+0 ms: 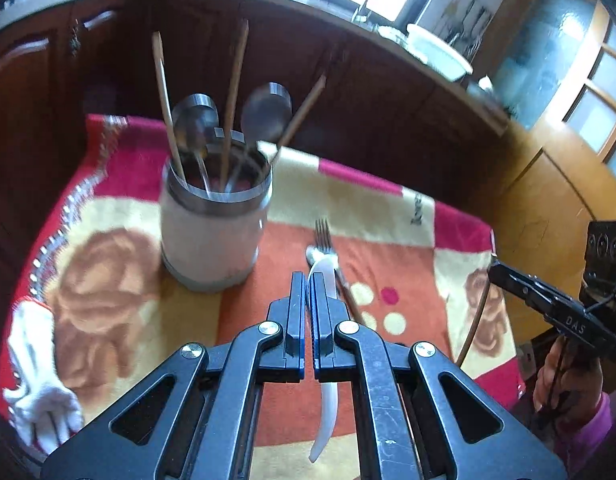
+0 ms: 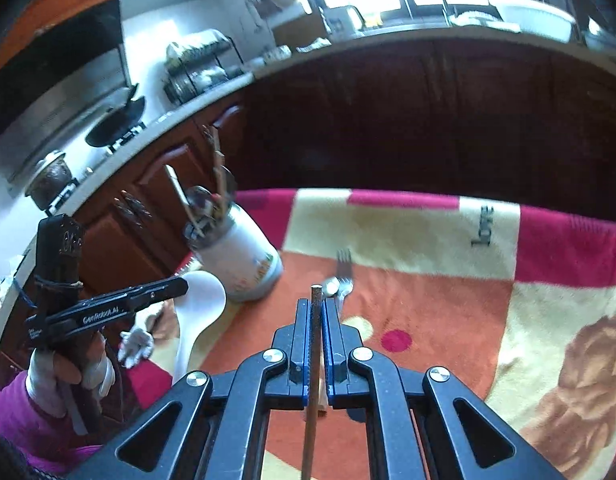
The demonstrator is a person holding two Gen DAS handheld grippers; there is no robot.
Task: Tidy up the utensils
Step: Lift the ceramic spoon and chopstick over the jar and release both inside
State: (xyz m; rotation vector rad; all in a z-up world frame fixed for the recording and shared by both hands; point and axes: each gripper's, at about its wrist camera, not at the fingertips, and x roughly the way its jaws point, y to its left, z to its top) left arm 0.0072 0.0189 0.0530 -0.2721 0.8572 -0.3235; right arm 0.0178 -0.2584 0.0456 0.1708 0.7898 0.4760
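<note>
My left gripper is shut on a white plastic spoon, which hangs edge-on between the pads above the cloth. The right wrist view shows that spoon's bowl at the left gripper's tip. My right gripper is shut on a brown chopstick that sticks out past its fingertips. A white utensil holder with chopsticks and metal ladles in it stands left of and beyond both grippers. A metal fork and a metal spoon lie on the cloth just ahead of the left gripper.
A red, cream and orange patterned cloth covers the table. A white glove lies at its near left corner. Dark wooden cabinets and a kitchen counter run behind. Gloved hands in pink sleeves hold the grippers.
</note>
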